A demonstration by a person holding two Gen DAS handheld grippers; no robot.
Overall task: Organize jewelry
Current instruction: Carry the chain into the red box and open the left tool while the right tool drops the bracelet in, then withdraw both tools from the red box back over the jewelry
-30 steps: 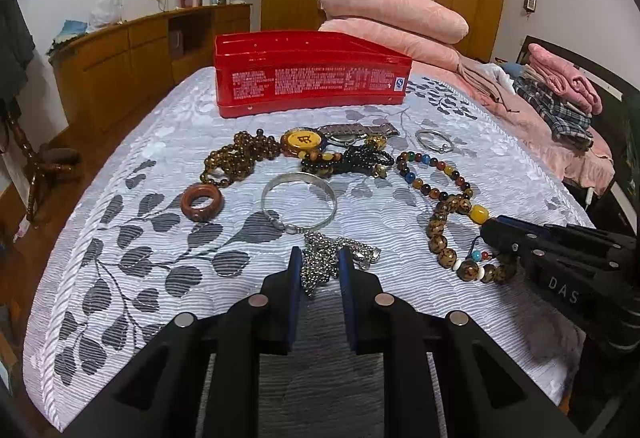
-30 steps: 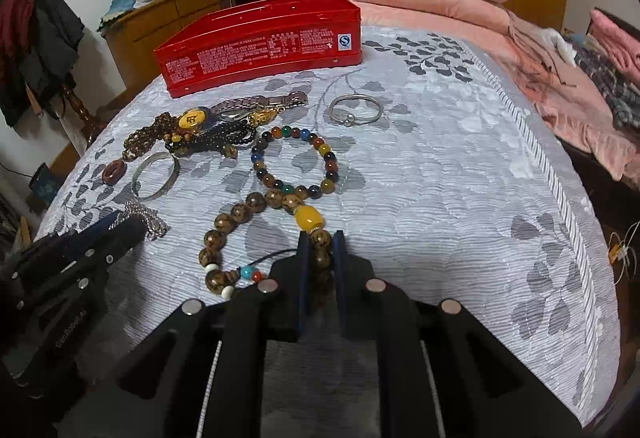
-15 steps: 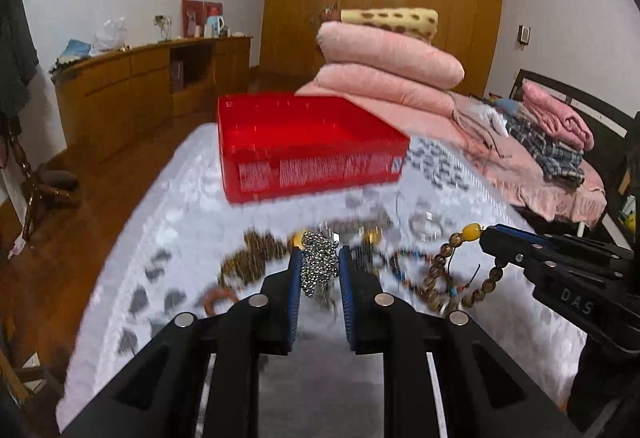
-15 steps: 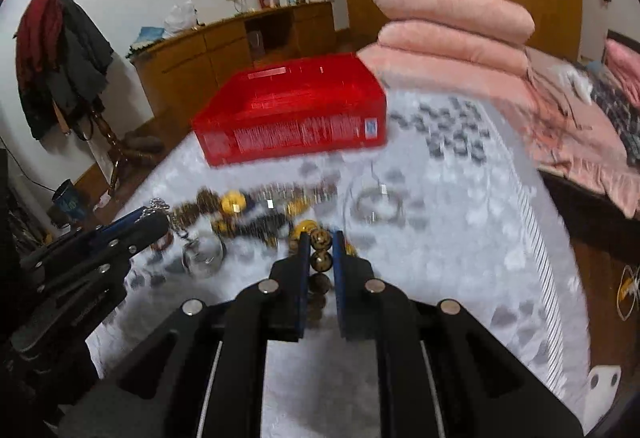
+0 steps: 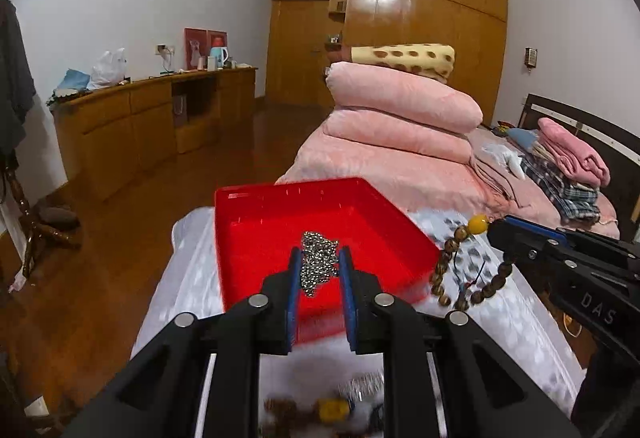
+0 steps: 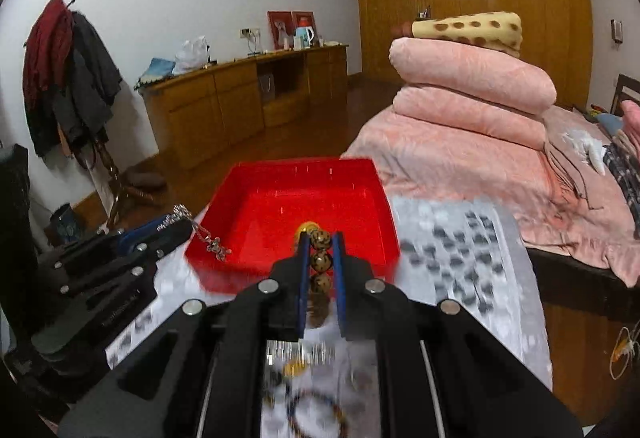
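Note:
My left gripper [image 5: 319,262] is shut on a silver chain [image 5: 318,260] and holds it in the air over the near part of the open red box [image 5: 256,238]. My right gripper [image 6: 320,242] is shut on a brown bead bracelet [image 6: 321,261] with a yellow bead, above the near wall of the red box [image 6: 248,197]. In the left wrist view the bracelet [image 5: 454,250] hangs from the right gripper [image 5: 494,228]. In the right wrist view the chain [image 6: 208,238] dangles from the left gripper [image 6: 176,224]. Blurred jewelry [image 6: 304,370] lies on the bedspread below.
The box sits on a white leaf-patterned bedspread [image 6: 460,238] near the bed's far edge. Folded pink quilts [image 5: 400,113] are stacked behind it. A wooden cabinet [image 5: 152,117] stands along the left wall, with wooden floor [image 5: 100,278] beside the bed.
Both grippers lifted their pieces off the bedspread and carried them forward, from over the jewelry pile to above the red box. The rest of the jewelry dropped to the bottom of both views.

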